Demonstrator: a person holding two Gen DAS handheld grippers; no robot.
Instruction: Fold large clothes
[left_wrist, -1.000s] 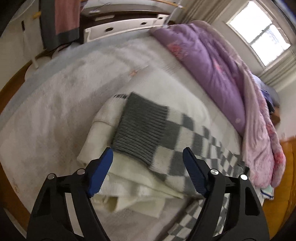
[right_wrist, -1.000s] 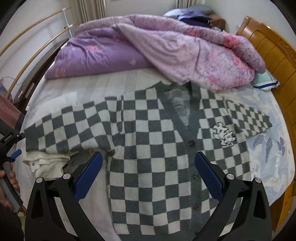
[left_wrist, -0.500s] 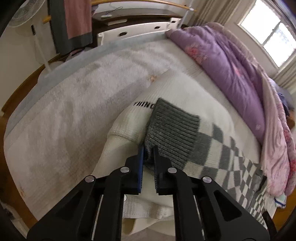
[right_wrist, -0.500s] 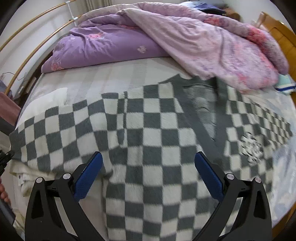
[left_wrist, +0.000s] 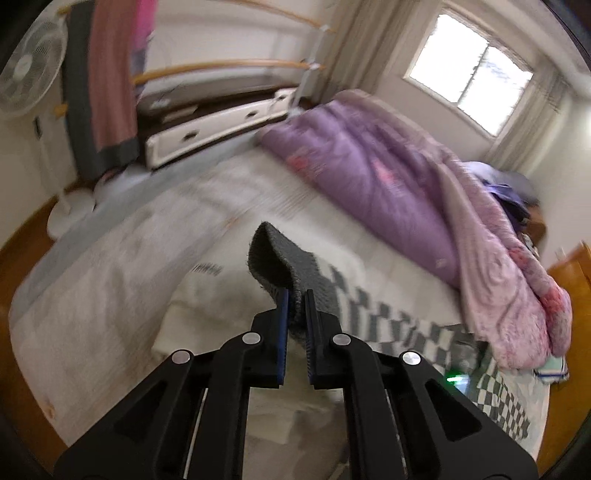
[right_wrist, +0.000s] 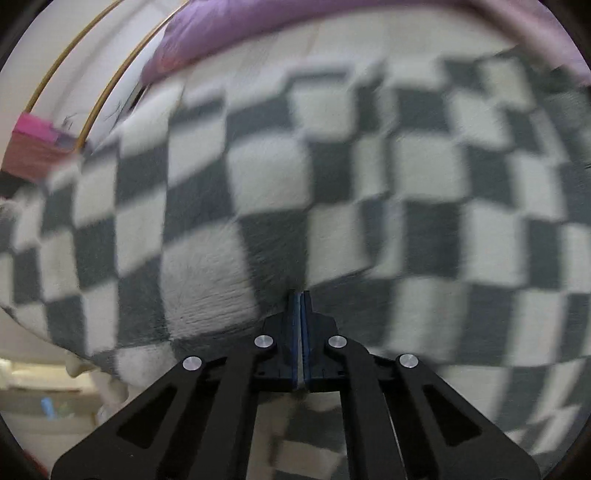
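Note:
A grey-and-white checkered cardigan (right_wrist: 332, 192) lies spread on the bed. My left gripper (left_wrist: 295, 295) is shut on its ribbed grey sleeve cuff (left_wrist: 277, 258) and holds the cuff lifted above the bed. The checkered sleeve (left_wrist: 388, 321) trails off to the right. My right gripper (right_wrist: 300, 295) is shut on a pinch of the cardigan's body near the sleeve; the fabric fills that view, blurred. A folded cream garment (left_wrist: 221, 295) lies under the raised sleeve.
A purple and pink quilt (left_wrist: 424, 206) is heaped along the far side of the bed. A white drawer unit (left_wrist: 207, 129), a clothes rail with a hanging blanket (left_wrist: 107, 92) and a standing fan (left_wrist: 29, 85) stand beyond the foot. A wooden headboard (left_wrist: 576, 280) is at right.
My left gripper closed on the cuff and lifted it off the cream garment. My right gripper moved down to the cardigan and closed on its fabric.

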